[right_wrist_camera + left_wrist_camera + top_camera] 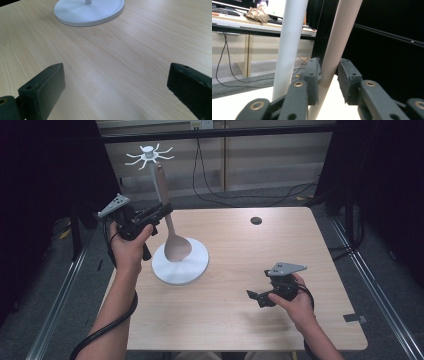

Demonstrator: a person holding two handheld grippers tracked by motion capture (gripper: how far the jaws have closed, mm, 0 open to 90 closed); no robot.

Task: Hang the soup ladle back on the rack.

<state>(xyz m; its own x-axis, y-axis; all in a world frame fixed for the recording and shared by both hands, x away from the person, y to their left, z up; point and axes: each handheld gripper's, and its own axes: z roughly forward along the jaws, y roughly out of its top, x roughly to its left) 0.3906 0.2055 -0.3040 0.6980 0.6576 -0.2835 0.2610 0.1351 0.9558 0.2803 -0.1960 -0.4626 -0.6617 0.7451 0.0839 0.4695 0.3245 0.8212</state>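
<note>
Two grippers: left gripper [162,212], at ten o'clock, has spread jaws flanking the wooden spoon [170,227] handle, one pad touching; spoon hangs against the white stand [180,262]. Right gripper [255,296], five o'clock, gapes empty.

Small black disc [256,220] on the wooden table [235,250], far side.

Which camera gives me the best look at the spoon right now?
The high view: it shows the whole spoon, handle top near the white stand's hooks, bowl over the round base, and the left gripper at mid-handle. The left gripper view shows just a stretch of handle between its jaws. The right gripper view shows table and base.
</note>
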